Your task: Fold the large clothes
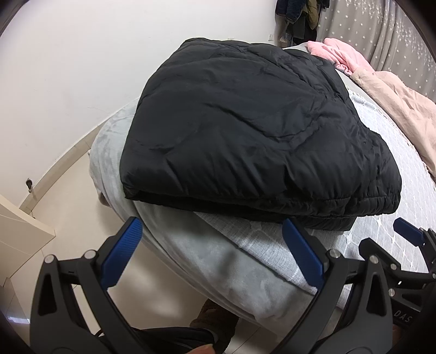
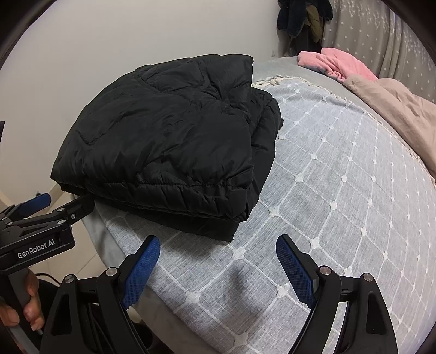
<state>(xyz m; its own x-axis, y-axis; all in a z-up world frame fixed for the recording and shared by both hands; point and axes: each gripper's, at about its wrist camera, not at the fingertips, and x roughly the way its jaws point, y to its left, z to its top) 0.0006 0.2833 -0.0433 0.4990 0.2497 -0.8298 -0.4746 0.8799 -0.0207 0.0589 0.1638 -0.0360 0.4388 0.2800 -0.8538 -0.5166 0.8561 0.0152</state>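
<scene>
The black puffer jacket (image 1: 253, 136) lay folded at the bed's (image 2: 340, 190) near-left corner; both tongs, left (image 1: 212, 253) and right (image 2: 218, 266), were held wide open, empty. Slippery padding could be sprung open.

Hanging clothes (image 1: 299, 19): tops cut off by frame edge. My right tongs (image 1: 408, 237): half out of frame. Jacket (image 2: 169, 141) underside: hidden against bed (image 2: 340, 190).

Both wrist views are aimed forward over the bed (image 1: 245, 253) edge, close, side by side; the folded black jacket (image 1: 253, 130) is shared.
</scene>
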